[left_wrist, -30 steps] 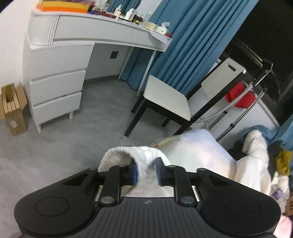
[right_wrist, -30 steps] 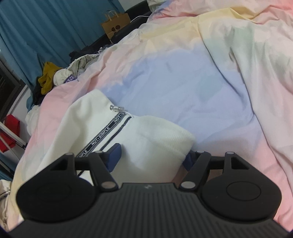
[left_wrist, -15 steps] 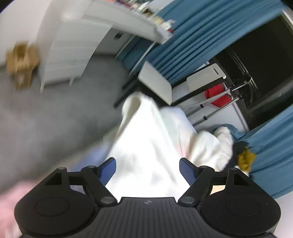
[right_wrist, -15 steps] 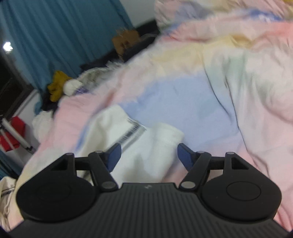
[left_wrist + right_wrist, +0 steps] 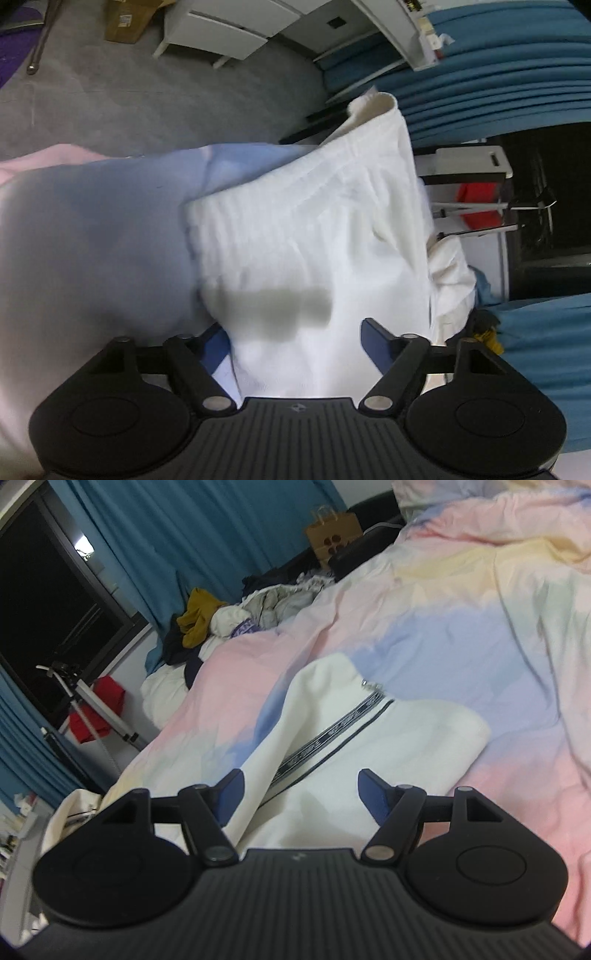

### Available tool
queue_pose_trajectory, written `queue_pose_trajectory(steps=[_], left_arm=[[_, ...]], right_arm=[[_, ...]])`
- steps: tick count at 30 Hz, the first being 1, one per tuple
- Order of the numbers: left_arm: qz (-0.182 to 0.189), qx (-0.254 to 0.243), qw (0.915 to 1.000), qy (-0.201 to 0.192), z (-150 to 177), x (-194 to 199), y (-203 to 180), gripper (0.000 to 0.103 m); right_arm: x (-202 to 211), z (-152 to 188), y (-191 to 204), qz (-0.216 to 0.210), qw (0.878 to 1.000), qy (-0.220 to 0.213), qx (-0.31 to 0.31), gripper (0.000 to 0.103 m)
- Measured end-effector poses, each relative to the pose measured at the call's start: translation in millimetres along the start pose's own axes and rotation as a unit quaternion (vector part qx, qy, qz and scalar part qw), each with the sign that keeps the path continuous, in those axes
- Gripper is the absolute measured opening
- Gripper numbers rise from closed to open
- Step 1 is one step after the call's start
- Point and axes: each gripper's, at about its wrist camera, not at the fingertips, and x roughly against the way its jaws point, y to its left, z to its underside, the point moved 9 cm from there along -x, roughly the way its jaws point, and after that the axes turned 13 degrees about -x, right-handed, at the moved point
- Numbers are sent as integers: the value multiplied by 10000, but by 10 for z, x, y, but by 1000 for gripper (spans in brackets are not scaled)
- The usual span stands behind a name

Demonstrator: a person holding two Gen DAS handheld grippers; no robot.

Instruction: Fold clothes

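Step in hand: a fold looks freshly laid; the white garment (image 5: 369, 734) lies flat on the bed (image 5: 517, 646) with neither gripper pinching it, so I judge this the pause between 2 folds.
Garment: white knit top with a dark lettered zip band (image 5: 332, 734); it lies on the lilac patch of the duvet, close to the bed's near edge, and in the left wrist view its ribbed hem (image 5: 373, 107) reaches out past the bed's side edge over the floor (image 5: 147, 92).
Left gripper (image 5: 295, 343): jaws have just opened and then eased slightly inward; they stand wide, with white cloth between the pads, which do not press on it, so nothing is held.
Right gripper (image 5: 299, 794): jaws wide apart, poised over the zip side of the garment; nothing gripped.
Next move: probably pick 1 edge each, close on a single layer, and bring the overhanging hem inward without dragging the folded part.
Risk: the thick knit may slump or unfold.
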Motion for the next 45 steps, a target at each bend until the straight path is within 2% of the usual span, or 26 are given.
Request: queue_pose_trajectory(steps=[1,3,5,6,9,13,15,16,17,19,21,23,24,27,29,32,34,36,38,40,41,42,43,45], left_arm=[[-51,-19,10000,-41,-5,-14,20,64],[-140,-19,9998,-124,-10,-22,69,41],[-192,29,9996,-207,-12,-5,123,24],[-109,51,9995,-308,-39,23,121,20],[159,80,9978,-631,-140,82,68,17],[404,-201,9942,-981,-222,274,-69,15],[491,-344,9918,-1124,-246,379,-116,15],[557,-405,9905,-1189,-264,417,-138,15],[587,-456,9891,-1268,-282,454,-148,15],[622,-507,9873,-1368,-313,488,-172,14],[668,-540,9864,-1405,-318,463,-215,14],[725,-546,9853,-1450,-351,372,-320,14],[759,-534,9848,-1471,-388,265,-415,14],[939,-542,9811,-1602,-423,329,-465,13],[1047,-460,9790,-1689,-448,387,-449,13],[1236,-220,9768,-1738,-452,524,-344,13],[1273,-113,9770,-1710,-425,592,-251,13],[1195,-105,9802,-1576,-370,614,-163,13],[1019,-148,9849,-1393,-304,614,-58,13],[841,-192,9889,-1209,-239,617,48,13],[718,-179,9911,-1109,-214,605,118,13],[579,-189,9930,-1014,-192,612,183,13],[487,-181,9940,-964,-175,628,232,13],[353,-107,9953,-894,-172,651,335,12]], right_arm=[[-22,4,-2,-38,10000,24,-59,71],[-79,20,11,-77,9999,66,-104,71],[-155,40,46,-124,9997,146,-118,71],[-198,50,66,-128,9997,180,-141,71],[-395,58,129,-27,9994,282,-222,71],[-773,-37,221,311,9988,229,-286,70],[-951,-95,255,595,9981,149,-38,65],[-1022,-129,252,801,9967,94,88,53],[-1092,-164,248,1018,9946,44,202,31],[-1164,-256,267,1278,9916,25,189,6],[-1201,-350,338,1407,9899,43,189,5],[-1133,-446,607,1296,9909,23,371,5],[-1022,-504,796,1080,9933,-53,413,5],[-562,-697,1405,146,9982,-379,439,5],[-108,-814,1559,-384,9957,-769,348,5],[610,-979,1710,-1097,9843,-1367,195,5],[865,-968,1477,-1005,9824,-1571,86,5],[944,-856,1012,-667,9847,-1597,-200,5],[875,-648,441,-90,9892,-1378,-492,5],[712,-369,-206,701,9902,-914,-794,5],[614,-203,-558,1120,9865,-578,-1042,5],[524,-14,-925,1460,9766,-121,-1578,5],[495,107,-1161,1503,9651,156,-2141,5],[497,258,-1489,1324,9394,457,-3130,5]])
